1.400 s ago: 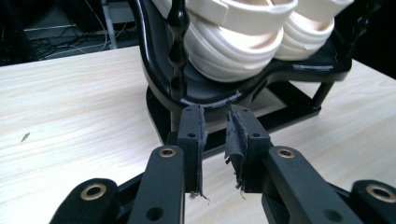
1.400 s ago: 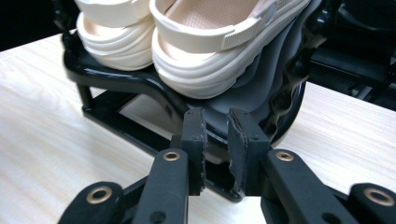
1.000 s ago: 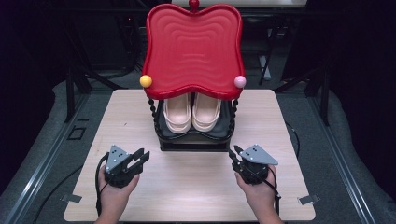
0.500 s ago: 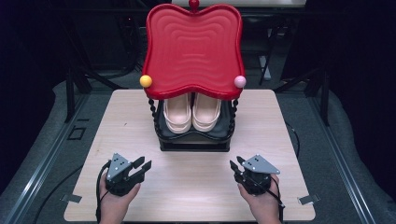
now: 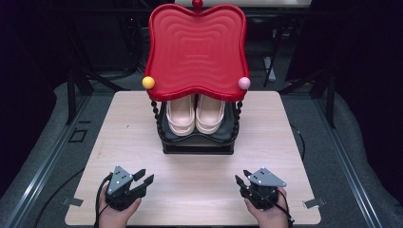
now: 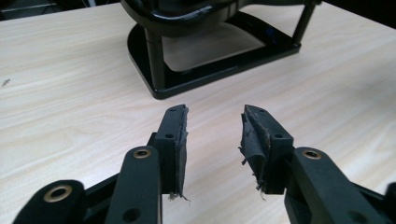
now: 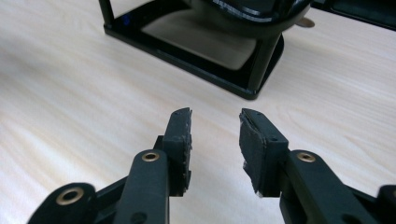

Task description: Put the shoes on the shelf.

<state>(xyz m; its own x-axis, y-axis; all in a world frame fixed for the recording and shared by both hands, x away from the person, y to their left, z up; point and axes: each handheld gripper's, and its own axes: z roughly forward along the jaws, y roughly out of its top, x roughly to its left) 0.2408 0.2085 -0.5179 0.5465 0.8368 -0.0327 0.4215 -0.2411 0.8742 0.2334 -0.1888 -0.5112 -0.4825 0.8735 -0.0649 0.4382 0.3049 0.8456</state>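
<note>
A black two-tier rack (image 5: 197,142) stands at the middle of the wooden table (image 5: 128,123), topped by a red wavy tray (image 5: 196,50). A pair of cream shoes (image 5: 196,114) sits side by side on its lower shelf. My left gripper (image 5: 144,177) rests near the table's front left, held by a hand; its jaws have just been opening and stand open with nothing between them. My right gripper (image 5: 242,177) sits at the front right, its jaws likewise just opened wider and empty. The rack's base (image 6: 210,70) lies ahead of the left gripper (image 6: 215,121), and the base (image 7: 201,56) ahead of the right gripper (image 7: 215,121).
A yellow ball (image 5: 148,82) and a pink ball (image 5: 244,83) cap the tray's front corners. Bare tabletop lies between the grippers and the rack. Dark floor and metal rails (image 5: 43,161) surround the table.
Both hands have drawn back toward the table's front edge and sunk lower. Both grippers' jaws have spread wider.
</note>
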